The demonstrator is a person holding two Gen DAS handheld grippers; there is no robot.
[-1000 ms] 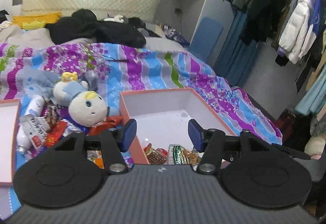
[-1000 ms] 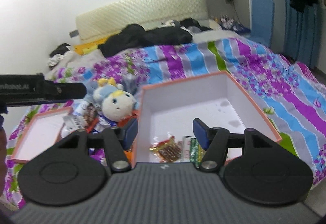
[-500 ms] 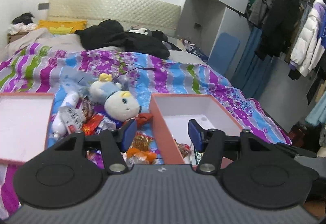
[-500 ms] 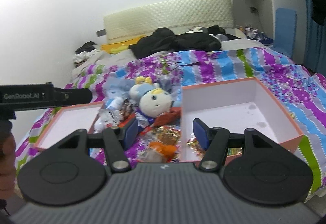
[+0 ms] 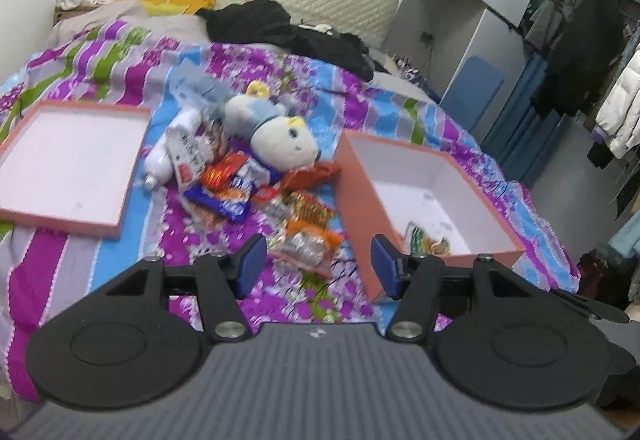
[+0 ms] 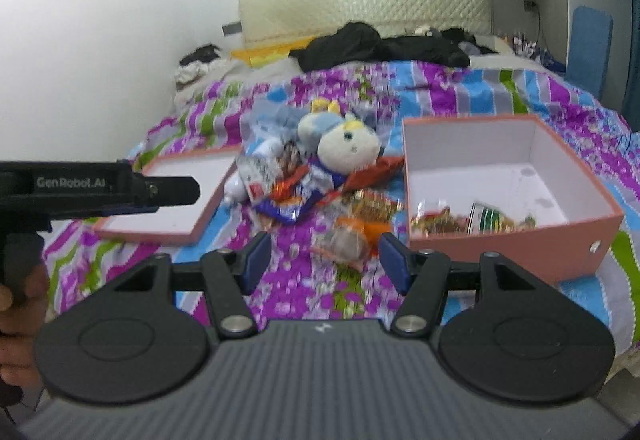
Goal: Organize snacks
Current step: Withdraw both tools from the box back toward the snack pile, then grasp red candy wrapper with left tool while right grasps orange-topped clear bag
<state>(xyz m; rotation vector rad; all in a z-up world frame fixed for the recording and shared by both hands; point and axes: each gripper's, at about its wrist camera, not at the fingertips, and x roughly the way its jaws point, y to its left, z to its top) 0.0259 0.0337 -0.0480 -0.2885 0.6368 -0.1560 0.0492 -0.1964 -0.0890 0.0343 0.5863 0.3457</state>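
Lying in a loose heap on the striped bedspread (image 5: 120,272), the snack packets (image 5: 256,195) sit between the shallow pink lid (image 5: 68,222) at the left and the deep pink box (image 6: 516,240) at the right, with a plush doll (image 5: 276,131) on the far edge of the heap. The left gripper (image 5: 314,268) has its blue pads apart and empty, above an orange-ended packet (image 5: 308,244). The right gripper (image 6: 326,262) is also parted and holds nothing, and a few packets (image 6: 472,217) already lie inside the box.
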